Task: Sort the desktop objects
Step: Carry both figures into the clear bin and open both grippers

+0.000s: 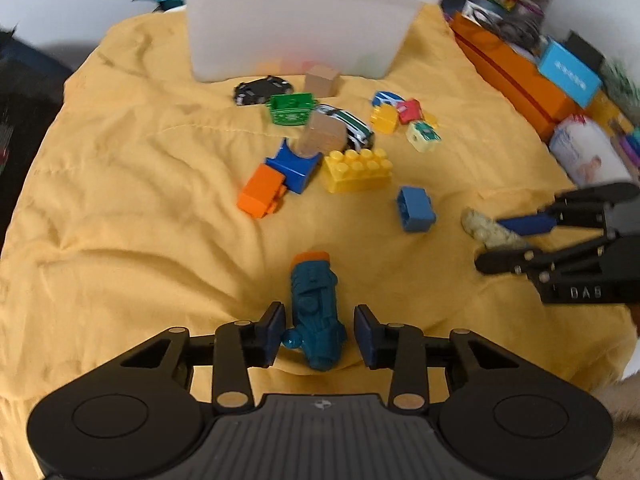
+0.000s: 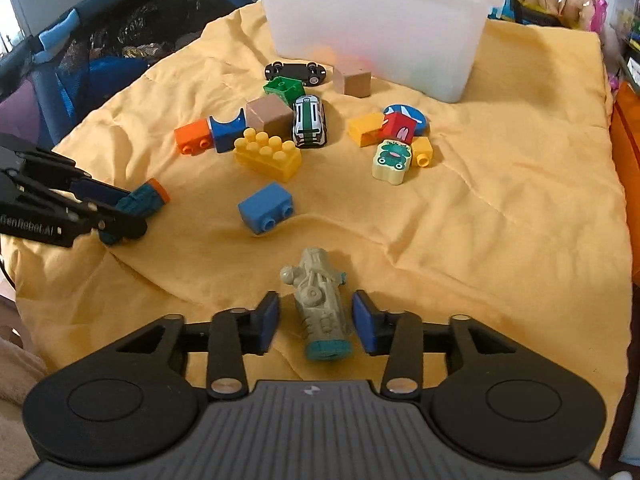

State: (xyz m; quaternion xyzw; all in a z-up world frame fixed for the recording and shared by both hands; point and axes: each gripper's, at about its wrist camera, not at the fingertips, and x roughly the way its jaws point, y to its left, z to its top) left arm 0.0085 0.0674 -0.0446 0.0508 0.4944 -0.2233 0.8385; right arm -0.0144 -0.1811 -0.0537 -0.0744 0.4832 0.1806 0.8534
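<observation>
In the left wrist view, the left gripper (image 1: pixel 320 330) sits at the bottom centre with its blue-padded fingers (image 1: pixel 276 330) apart. The teal moulded plastic toy with an orange cap (image 1: pixel 314 312) lies between them on the rumpled yellow cloth (image 1: pixel 132 208), cap pointing up the frame. A sliver of cloth shows between each pad and the toy, so nothing is clamped. To grip it well, I would keep the pads square to the long sides, settle them lower around the thick middle of the body, and close evenly; the knob jutting out at its lower left could turn the toy if one pad meets it first. The translucent white plastic bin (image 1: pixel 296 28) stands at the top centre, beyond the scatter of blocks such as the yellow studded building brick (image 1: pixel 358 170).

At the right edge of this view the right gripper (image 1: pixel 492 242) reaches in over the pale grey-green moulded toy (image 1: pixel 486 230).

In the right wrist view, that pale toy (image 2: pixel 320 312) lies lengthwise between the right gripper's (image 2: pixel 315 322) fingers (image 2: pixel 267 320), its teal ribbed end toward the camera. The fingers are apart, with gaps on both sides. The toy lies slightly askew, so a small roll of the wrist to match its axis would likely give a flatter hold. The soft cloth may bunch under the pads if they press too deep. The left gripper (image 2: pixel 132 210) shows at the left edge around the teal toy (image 2: pixel 144 198), and the bin (image 2: pixel 376 20) fills the top centre, a likely place for the sorted toys.
</observation>
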